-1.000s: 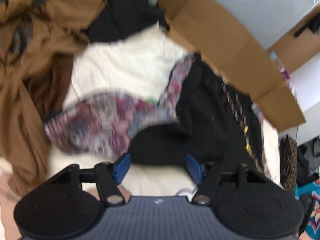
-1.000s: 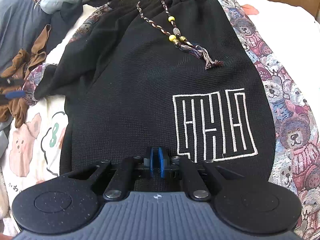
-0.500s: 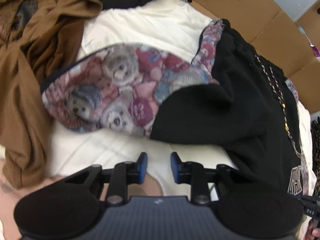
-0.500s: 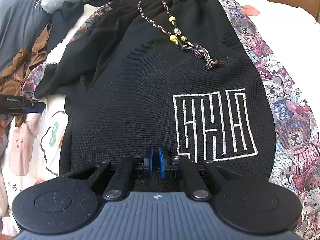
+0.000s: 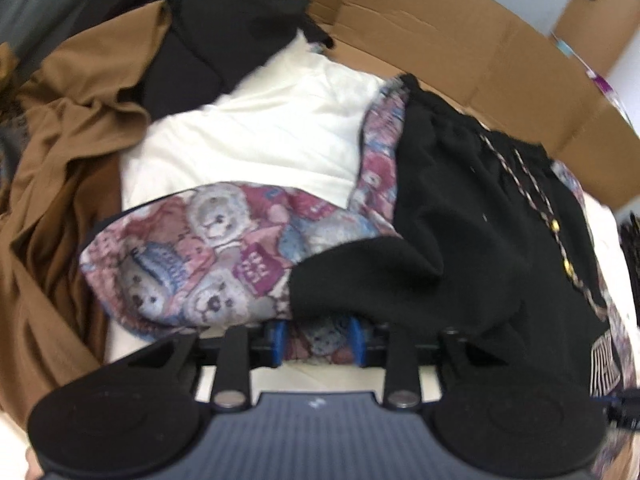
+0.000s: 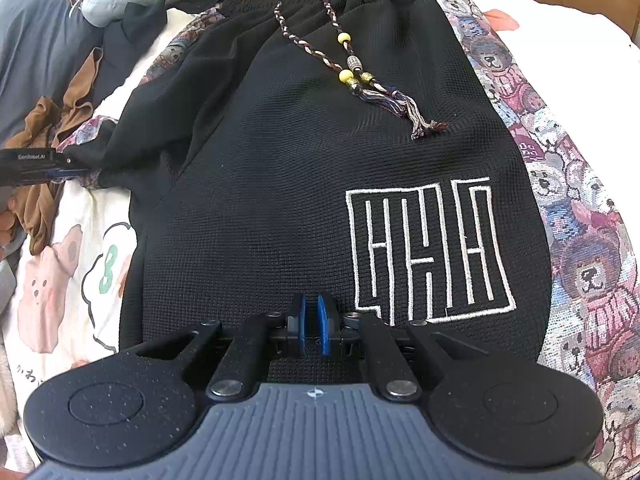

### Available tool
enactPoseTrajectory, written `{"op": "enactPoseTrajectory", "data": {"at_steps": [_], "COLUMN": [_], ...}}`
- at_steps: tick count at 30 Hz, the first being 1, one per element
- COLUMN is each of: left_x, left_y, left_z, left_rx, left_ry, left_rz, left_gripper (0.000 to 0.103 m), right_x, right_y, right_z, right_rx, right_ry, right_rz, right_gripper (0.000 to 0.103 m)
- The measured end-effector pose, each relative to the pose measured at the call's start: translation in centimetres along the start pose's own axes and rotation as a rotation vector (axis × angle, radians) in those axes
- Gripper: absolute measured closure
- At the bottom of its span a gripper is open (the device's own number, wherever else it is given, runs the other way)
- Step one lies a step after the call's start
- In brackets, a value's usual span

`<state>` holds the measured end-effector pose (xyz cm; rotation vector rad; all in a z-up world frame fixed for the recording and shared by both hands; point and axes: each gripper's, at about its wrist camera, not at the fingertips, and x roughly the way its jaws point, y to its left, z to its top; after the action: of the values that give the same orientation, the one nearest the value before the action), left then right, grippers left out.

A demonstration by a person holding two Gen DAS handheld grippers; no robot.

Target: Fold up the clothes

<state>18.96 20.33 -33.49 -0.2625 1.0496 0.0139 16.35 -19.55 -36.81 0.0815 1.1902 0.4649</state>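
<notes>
Our left gripper [image 5: 316, 338] sits low at the bottom centre of its view, its jaws opening with the hem of the bear-print leg [image 5: 192, 256] lying between the blue pads, which do not press on it. Our right gripper [image 6: 312, 330] is at the bottom centre of its own view, its pads pinched nearly together on the lower edge of the black trousers [image 6: 304, 184]; a sliver of black knit seems caught there (we judge this a hold, not a bare closure).

The trousers lie spread across the middle of both frames, waistband towards the top, beaded drawstring [image 6: 352, 68] resting on the front and the white embroidered emblem [image 6: 428, 248] right of centre. A brown garment [image 5: 68, 152] is heaped at the left, and the cardboard box [image 5: 460, 44] runs along the top.

We judge the step to be taking hold of the second leg end. Next the left pads must shut on that hem so both ends can be lifted towards the waistband.

Both grippers tilt steeply downward onto the cloth.
</notes>
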Motion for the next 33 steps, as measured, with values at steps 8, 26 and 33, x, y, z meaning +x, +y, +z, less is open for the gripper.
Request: {"op": "enactPoseTrajectory", "data": {"at_steps": [8,26,33], "left_x": [0.5,2.2,-0.6], "left_y": [-1.9,-2.6,-3.2], "left_z": [-1.6,-1.7,-1.3], "left_rx": [0.211,0.428,0.479], "left_ry": [0.012,0.031,0.054], "left_rz": [0.036,0.129,0.088], "left_gripper": [0.037,0.076,0.095], "right_x": [0.0,0.1,-0.3], "right_y": [0.0,0.2,0.6], "right_z": [0.0,-0.1,0.0], "right_rx": [-0.003,-0.005,-0.013], "right_ry": [-0.001,-0.002,-0.007], "right_rz": [0.000,-0.003,-0.006], "right_gripper": [0.091,0.091,0.085]}}
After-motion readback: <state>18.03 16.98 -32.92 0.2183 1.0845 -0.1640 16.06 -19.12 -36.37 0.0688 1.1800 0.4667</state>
